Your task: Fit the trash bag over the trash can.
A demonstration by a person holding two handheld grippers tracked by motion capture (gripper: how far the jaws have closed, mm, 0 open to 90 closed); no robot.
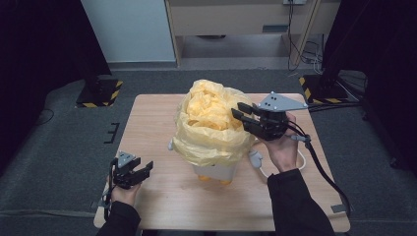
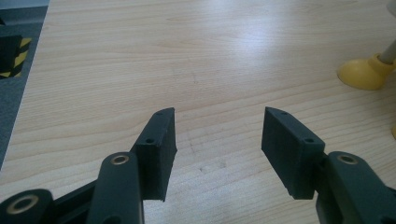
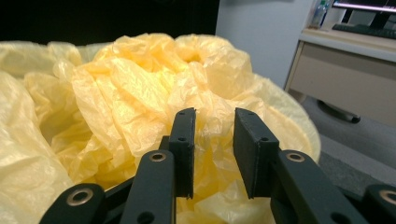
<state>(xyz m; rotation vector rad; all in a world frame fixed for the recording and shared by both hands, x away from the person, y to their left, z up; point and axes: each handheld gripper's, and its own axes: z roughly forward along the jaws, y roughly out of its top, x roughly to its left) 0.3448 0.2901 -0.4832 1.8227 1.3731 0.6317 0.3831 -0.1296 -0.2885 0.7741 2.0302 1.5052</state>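
Note:
A crumpled yellow plastic bag (image 1: 211, 128) lines a small white bin (image 1: 214, 171) at the middle of the wooden table (image 1: 162, 147) and spills over its rim. My right gripper (image 1: 237, 110) reaches the bag's right side from above. In the right gripper view, a fold of the bag (image 3: 140, 93) stands in the narrow gap of the right gripper (image 3: 215, 140), whose jaws are not clamped tight. My left gripper (image 1: 146, 171) rests low over the front left of the table. The left gripper (image 2: 219, 135) is open over bare wood, with nothing between its jaws.
The bin stands on yellow feet (image 2: 362, 74) to the right of my left gripper. A white cable with a plug (image 1: 255, 158) lies on the table right of the bin. Black stands with striped bases (image 1: 101, 93) sit on the floor beyond the table.

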